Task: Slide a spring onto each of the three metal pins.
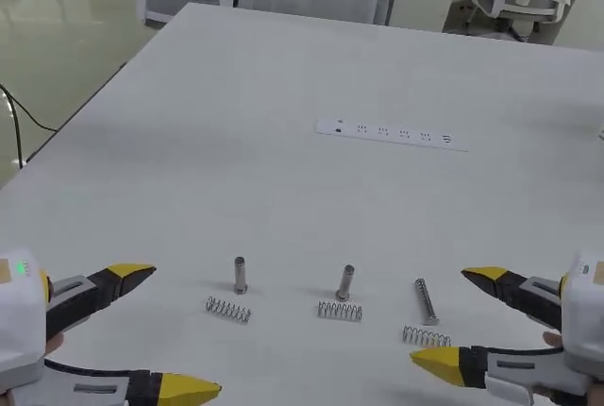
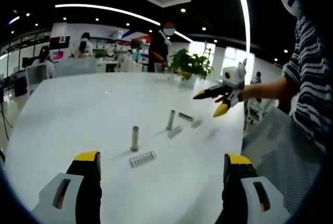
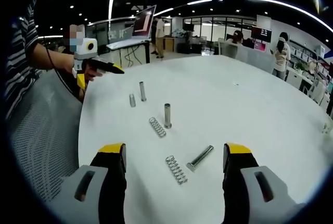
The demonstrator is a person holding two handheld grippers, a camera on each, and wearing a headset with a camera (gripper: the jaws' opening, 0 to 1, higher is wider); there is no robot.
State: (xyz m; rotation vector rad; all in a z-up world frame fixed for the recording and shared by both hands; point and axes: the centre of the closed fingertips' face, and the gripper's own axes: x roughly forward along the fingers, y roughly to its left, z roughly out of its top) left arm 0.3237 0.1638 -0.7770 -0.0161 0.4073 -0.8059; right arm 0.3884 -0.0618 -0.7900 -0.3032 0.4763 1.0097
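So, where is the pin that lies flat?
In the head view, the flat pin lies rightmost on the table, just behind a spring, near the right gripper.

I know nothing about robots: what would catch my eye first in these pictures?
Two yellow-tipped tools frame the near edge of the white table: the left gripper and the right gripper, both open. Between them runs a row of metal pins with loose springs in front: the left pin and middle pin upright, the right pin lying flat. Farther back lies a white power strip.
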